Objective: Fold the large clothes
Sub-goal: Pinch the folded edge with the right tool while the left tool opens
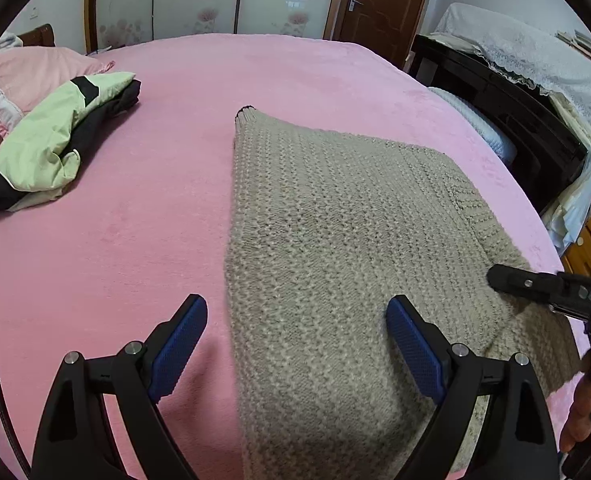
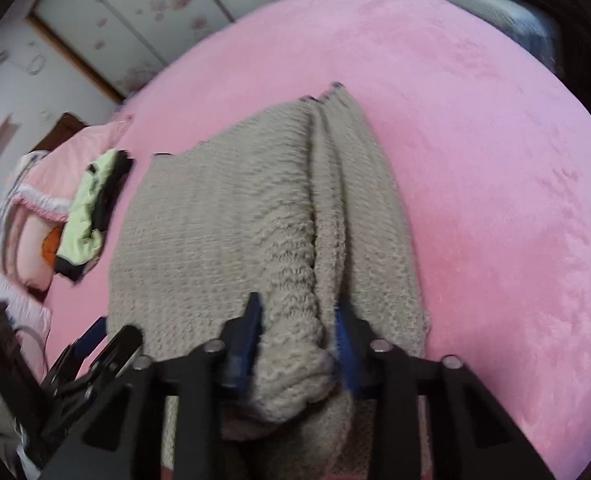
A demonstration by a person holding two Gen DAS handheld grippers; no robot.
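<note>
The beige knit sweater [image 1: 335, 216] is laid lengthwise on the pink bed [image 1: 135, 220], its near edge bunched and pinched by the right gripper [image 2: 297, 336], while the left gripper [image 1: 295, 344] (jaws spread, gripping nothing) is held over its left border.

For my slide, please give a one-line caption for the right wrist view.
Right tongs pinch a bunched fold of the beige knit sweater lying on the pink bed.
</note>
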